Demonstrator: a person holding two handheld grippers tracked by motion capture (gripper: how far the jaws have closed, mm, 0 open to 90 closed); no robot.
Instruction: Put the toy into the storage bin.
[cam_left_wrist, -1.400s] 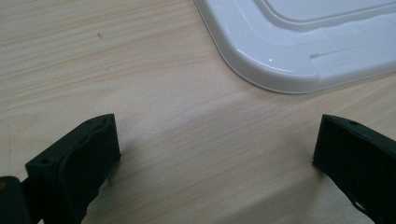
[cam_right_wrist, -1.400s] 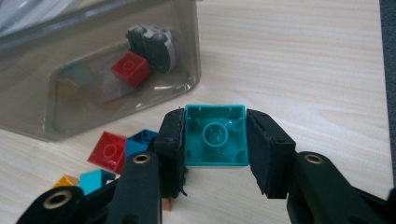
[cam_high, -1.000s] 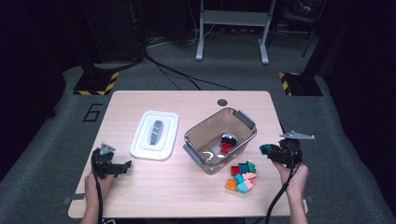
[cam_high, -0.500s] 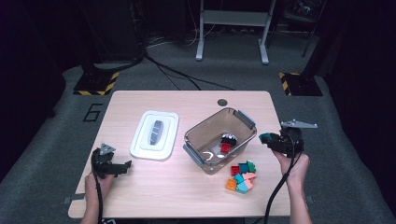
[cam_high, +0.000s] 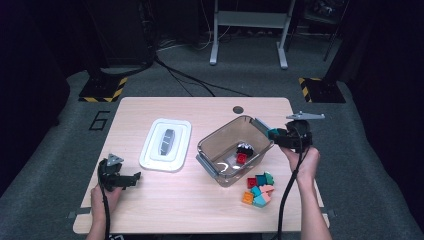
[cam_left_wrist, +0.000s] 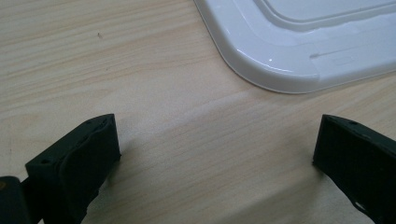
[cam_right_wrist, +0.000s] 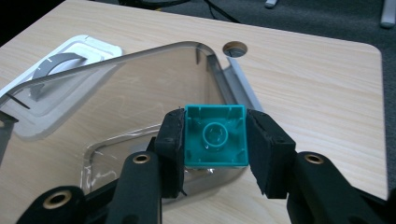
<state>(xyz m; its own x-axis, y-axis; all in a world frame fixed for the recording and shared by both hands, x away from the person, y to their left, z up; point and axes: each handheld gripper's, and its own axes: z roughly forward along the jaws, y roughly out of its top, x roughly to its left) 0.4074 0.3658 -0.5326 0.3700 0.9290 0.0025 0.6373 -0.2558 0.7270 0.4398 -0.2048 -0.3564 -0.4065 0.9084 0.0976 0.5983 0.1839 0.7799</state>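
Right now the right gripper (cam_right_wrist: 215, 140) is clamped on a teal block (cam_right_wrist: 215, 135), one pad on each flat side wall, hollow underside with its round tube facing the camera. The block sits square between the jaws, near the pad tips, no tilt visible. In the high view the right gripper (cam_high: 278, 134) hangs at the far right corner of the clear bin (cam_high: 235, 131), block roughly over the rim, above the table (cam_high: 200, 107).

Handling, by my judgement: small hard plastic brick, very light, stiff, not fragile, smooth sides so a bit slippery. Opposite flat walls are the right place to grip, as done here; corners or studs would likely let it twist out. A modest squeeze should be enough.

The bin already holds a red block (cam_high: 241, 158) and a dark piece (cam_high: 245, 148). A loose pile of blocks (cam_high: 258, 189), red, teal, orange and pink, lies on the table just in front of the bin. The white lid (cam_high: 166, 144) lies flat to the left of the bin, apart from it.

The left gripper (cam_high: 120, 179) rests low at the near left, jaws wide apart with nothing between them; in the left gripper view its jaws frame bare wood, the lid's corner (cam_left_wrist: 299, 51) just ahead.
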